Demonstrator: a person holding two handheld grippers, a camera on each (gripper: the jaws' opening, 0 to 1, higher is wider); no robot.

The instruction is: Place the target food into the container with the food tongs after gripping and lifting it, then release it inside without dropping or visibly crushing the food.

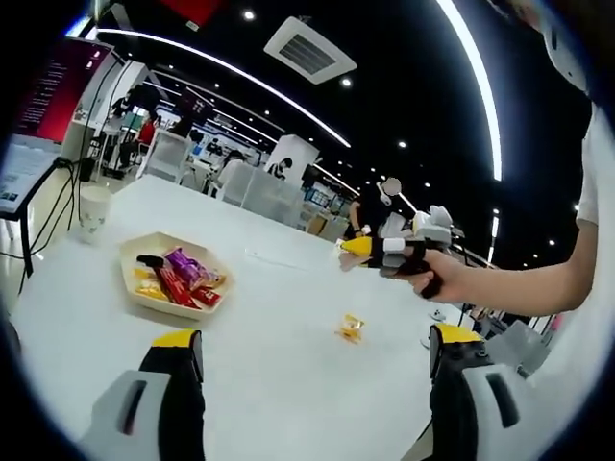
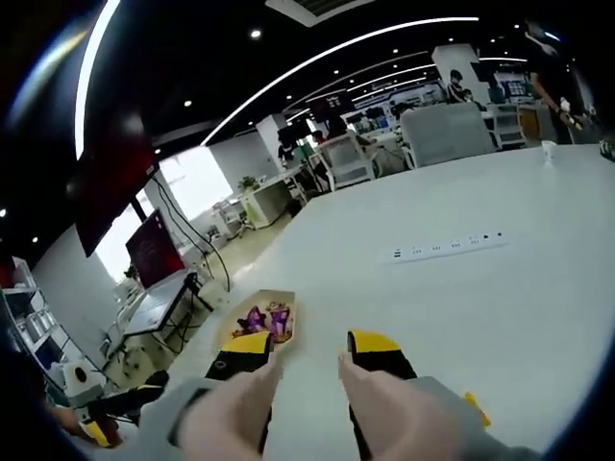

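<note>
A beige tray (image 1: 144,252) of wrapped candies in purple, red and yellow sits on the white table (image 1: 288,384), left of centre in the left gripper view. A small yellow wrapped piece (image 1: 351,328) lies alone on the table to its right. My left gripper (image 1: 312,346) hovers wide open above the near table, holding nothing. A hand holds my right gripper (image 1: 357,248) in the air above the yellow piece. In the right gripper view my right gripper (image 2: 312,348) is open, nothing between its yellow tips, with the tray (image 2: 288,309) just beyond its left jaw.
A paper cup (image 1: 93,209) stands at the table's left edge near hanging cables. A white power strip (image 2: 447,248) lies across the table further out. Chairs, desks and people fill the room behind. A person's sleeve (image 1: 596,192) is at the right.
</note>
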